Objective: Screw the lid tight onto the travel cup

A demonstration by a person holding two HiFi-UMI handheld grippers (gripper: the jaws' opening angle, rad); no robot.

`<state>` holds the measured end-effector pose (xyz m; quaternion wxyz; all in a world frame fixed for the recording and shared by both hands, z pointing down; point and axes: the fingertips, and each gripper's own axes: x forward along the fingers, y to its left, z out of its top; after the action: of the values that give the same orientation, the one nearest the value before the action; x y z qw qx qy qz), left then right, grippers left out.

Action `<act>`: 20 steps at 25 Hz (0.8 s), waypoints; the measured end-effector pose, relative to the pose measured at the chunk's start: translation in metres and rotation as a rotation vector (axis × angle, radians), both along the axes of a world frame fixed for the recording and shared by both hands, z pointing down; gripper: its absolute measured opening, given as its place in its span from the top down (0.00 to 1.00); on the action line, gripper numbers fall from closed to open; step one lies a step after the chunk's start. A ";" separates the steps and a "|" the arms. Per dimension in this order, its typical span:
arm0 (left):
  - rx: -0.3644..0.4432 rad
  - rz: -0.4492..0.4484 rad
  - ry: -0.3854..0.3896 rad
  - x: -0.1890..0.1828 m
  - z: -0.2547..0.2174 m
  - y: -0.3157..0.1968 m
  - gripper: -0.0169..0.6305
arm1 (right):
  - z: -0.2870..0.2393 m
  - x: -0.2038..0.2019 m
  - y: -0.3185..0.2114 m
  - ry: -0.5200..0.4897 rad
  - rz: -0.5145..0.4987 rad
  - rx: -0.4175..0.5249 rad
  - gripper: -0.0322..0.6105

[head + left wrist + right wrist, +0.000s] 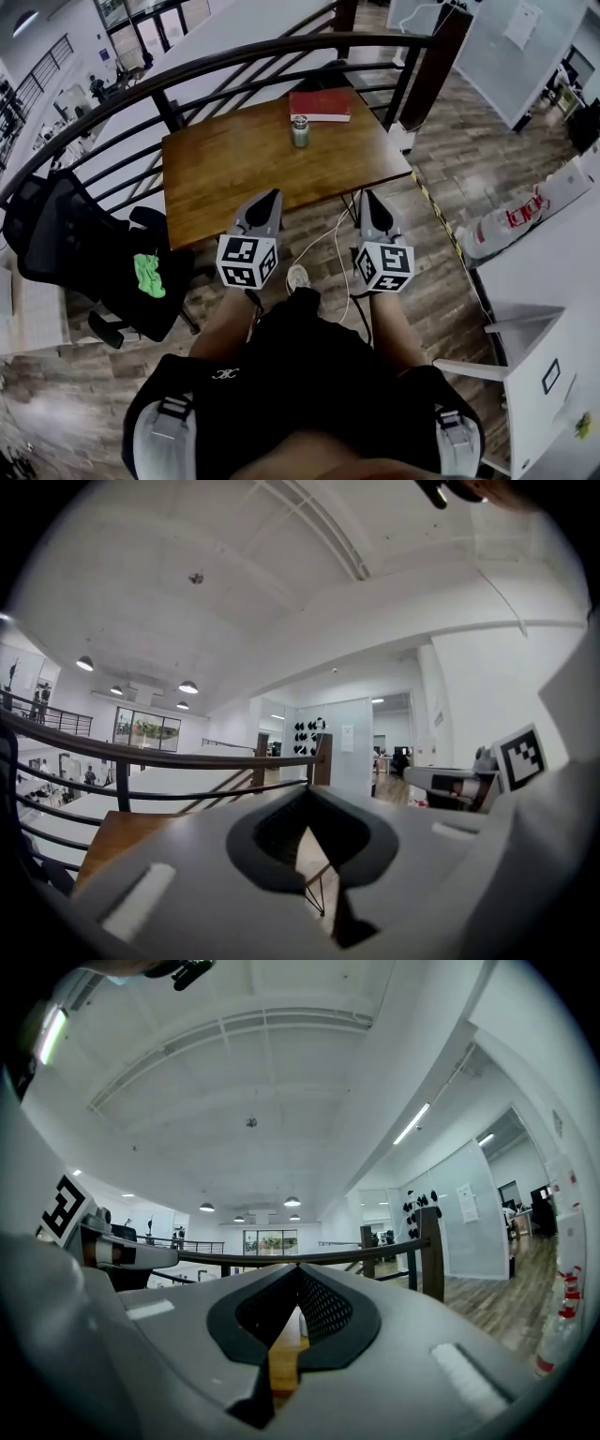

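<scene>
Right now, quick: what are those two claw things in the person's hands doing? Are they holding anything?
Left gripper: closed, holding nothing.
Right gripper: closed, holding nothing.

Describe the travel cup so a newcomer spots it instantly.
Start at the wooden table beside the black railing. Near its far edge, in front of the red book, stands the travel cup. It is the only upright thing there: a small greenish cylinder with a pale top; the book lies flat.

Black clothing (300, 361); grey shoulder straps (171, 424) with buckles. Left tool (273, 195) and right tool (367, 196): grey, pointed, each with a black-and-white marker cube (247, 262).
</scene>
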<state>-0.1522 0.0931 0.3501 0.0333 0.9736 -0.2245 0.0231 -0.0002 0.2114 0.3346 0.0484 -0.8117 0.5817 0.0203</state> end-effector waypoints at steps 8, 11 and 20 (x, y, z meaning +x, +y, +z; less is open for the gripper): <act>-0.008 -0.007 -0.010 0.069 0.008 -0.089 0.90 | 0.001 0.072 -0.090 0.002 -0.026 -0.005 0.94; -0.009 -0.019 -0.013 0.096 0.006 -0.126 0.90 | -0.001 0.100 -0.131 0.003 -0.050 -0.012 0.94; -0.021 -0.056 -0.042 0.155 0.011 -0.224 0.90 | 0.004 0.167 -0.238 -0.016 -0.102 -0.023 0.94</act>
<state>0.0030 -0.1305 0.3610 0.0393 0.9659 -0.2519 0.0450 0.1666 -0.0269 0.3383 0.0447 -0.7816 0.6222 0.0045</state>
